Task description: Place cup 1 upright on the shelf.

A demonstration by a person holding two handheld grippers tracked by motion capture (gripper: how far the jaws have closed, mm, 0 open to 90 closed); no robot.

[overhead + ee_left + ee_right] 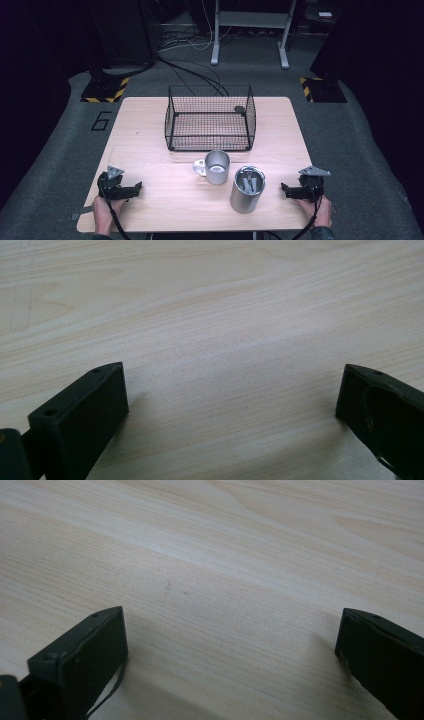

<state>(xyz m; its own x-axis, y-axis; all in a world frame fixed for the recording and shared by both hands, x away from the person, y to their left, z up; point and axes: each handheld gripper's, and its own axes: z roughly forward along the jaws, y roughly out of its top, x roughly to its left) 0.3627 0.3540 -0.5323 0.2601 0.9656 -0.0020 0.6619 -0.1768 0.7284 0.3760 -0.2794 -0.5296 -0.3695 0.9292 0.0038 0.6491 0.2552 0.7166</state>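
Note:
A black wire basket stands at the back middle of the wooden table, with a small dark round thing at its far right corner. In front of it sits a metal mug with its handle to the left. A taller metal cylinder with grey pieces inside stands right of the mug. My left gripper rests open on the table at the front left, held by a hand. My right gripper rests open at the front right. In the left gripper view and the right gripper view the jaws stand wide apart over bare wood.
Grey carpet surrounds the table, with a "6" marked on the floor at the left. Cables run on the floor behind the basket. Stand bases with yellow-black tape sit at back left and back right.

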